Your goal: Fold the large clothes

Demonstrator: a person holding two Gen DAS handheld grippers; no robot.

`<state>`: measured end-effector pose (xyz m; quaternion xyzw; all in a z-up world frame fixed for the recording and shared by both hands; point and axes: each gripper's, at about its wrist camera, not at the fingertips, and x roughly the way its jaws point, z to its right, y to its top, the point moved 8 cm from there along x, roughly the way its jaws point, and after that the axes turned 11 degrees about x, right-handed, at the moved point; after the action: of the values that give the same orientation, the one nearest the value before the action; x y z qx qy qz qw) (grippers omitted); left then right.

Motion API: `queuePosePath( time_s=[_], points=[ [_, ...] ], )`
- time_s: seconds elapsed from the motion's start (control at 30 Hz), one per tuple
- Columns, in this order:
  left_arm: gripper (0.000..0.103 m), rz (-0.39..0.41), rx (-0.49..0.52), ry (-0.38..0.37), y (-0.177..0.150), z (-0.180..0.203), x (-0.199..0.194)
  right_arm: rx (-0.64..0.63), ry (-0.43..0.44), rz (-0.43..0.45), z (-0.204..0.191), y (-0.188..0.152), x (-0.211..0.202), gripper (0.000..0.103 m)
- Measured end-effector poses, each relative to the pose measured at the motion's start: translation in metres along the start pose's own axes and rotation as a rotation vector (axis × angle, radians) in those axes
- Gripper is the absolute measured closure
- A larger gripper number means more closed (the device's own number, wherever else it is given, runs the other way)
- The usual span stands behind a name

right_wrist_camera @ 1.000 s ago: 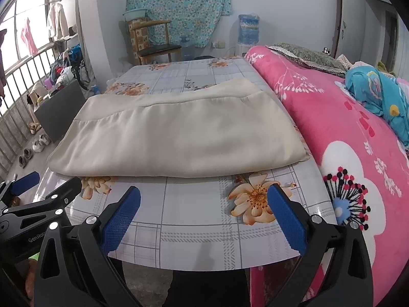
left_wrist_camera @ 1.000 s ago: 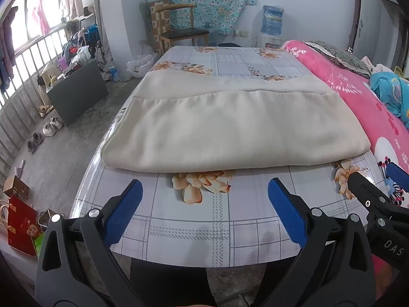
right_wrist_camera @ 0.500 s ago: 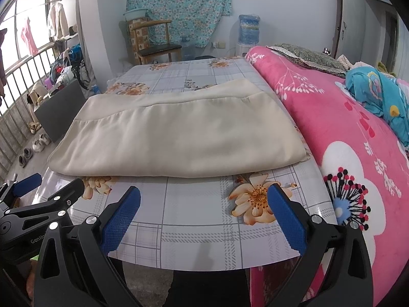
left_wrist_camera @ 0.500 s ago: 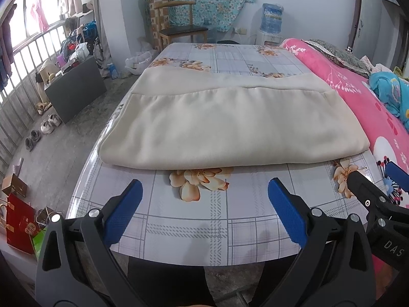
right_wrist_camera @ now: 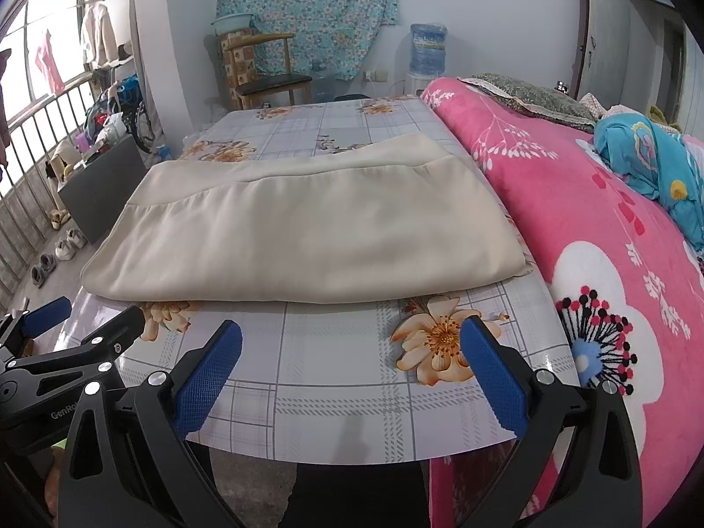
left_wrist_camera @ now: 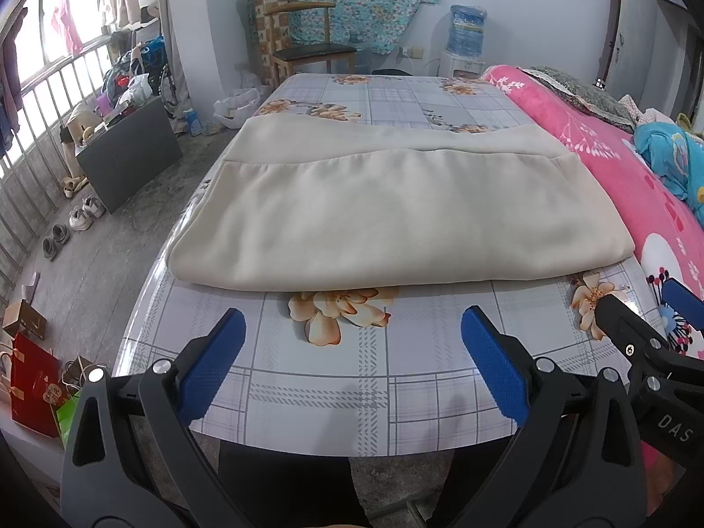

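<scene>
folded cream garment (left_wrist_camera: 396,215) lies long axis left-right on table (left_wrist_camera: 396,378) (fold nearest); both hand-held grippers (left_wrist_camera: 350,330) (right_wrist_camera: 352,343) spread, empty

Folded cream garment (left_wrist_camera: 387,215) on table (left_wrist_camera: 334,396).

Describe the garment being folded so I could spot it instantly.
Find the table with the flowered plaid cover, left of the pink blanket. On it lies a folded cream garment. It is the only plain, unpatterned cloth there.
</scene>
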<state>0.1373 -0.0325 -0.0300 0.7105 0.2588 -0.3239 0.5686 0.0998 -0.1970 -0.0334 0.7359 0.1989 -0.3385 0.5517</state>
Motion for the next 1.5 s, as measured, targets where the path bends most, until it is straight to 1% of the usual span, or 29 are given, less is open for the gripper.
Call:
queuePosePath(
  time_s=[1.5],
  points=[
    [0.008, 0.0, -0.005, -0.001, -0.0009, 0.001, -0.0001, -0.014, -0.009, -0.01, -0.0019, -0.0026, 0.0028, 0.006]
  ],
)
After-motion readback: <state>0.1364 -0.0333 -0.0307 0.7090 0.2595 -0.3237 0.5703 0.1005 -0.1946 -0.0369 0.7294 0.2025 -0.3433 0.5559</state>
